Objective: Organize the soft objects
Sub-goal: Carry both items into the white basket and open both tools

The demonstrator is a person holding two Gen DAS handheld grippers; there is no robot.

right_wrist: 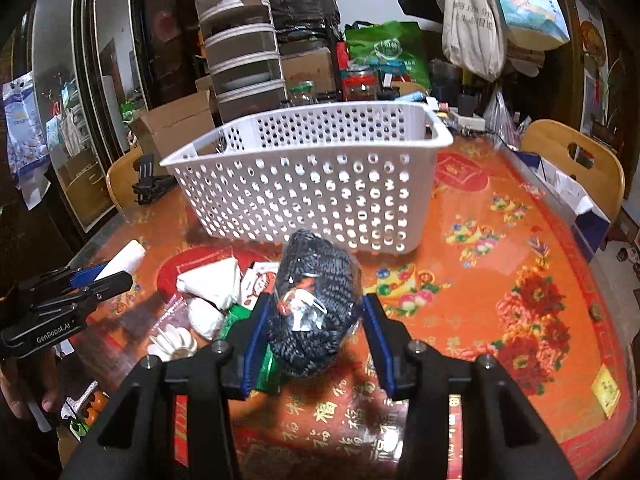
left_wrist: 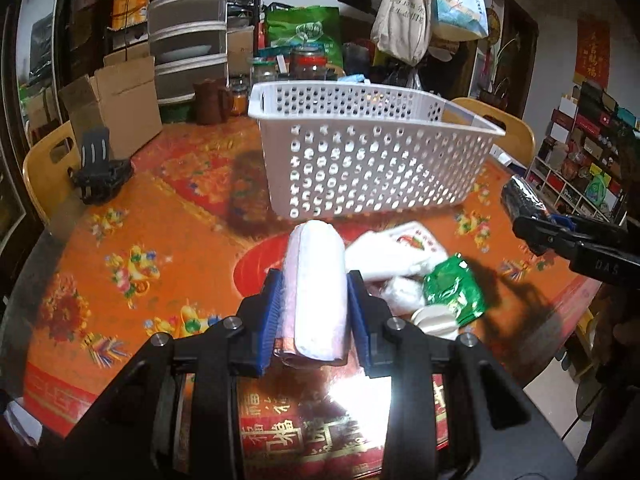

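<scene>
Both grippers hang above the desk point(left_wrist: 132, 216), which is covered in an orange and red flowered cloth, and each one carries something soft.

The left gripper point(left_wrist: 314, 304) has its blue jaws pressed against the sides of a rolled white and pale pink towel point(left_wrist: 316, 288), which stands out forward between them, clear of the desk. The right gripper point(right_wrist: 316, 334) has its jaws clamped on a dark knitted bundle in clear plastic wrap point(right_wrist: 314, 304), also lifted off the surface.

Ahead of both stands a white perforated basket point(right_wrist: 304, 188), upright on the desk; nothing shows through its holes that I can make out.

Between the grippers and the basket lies a small heap on the cloth: a folded white cloth with a red print point(left_wrist: 396, 250), a green foil packet point(left_wrist: 454, 290), a white fluffy lump point(left_wrist: 402, 296) and some round white pads point(left_wrist: 434, 320), all touching or overlapping.

A cardboard box point(left_wrist: 120, 100) sits at the far left edge of the desk.
</scene>
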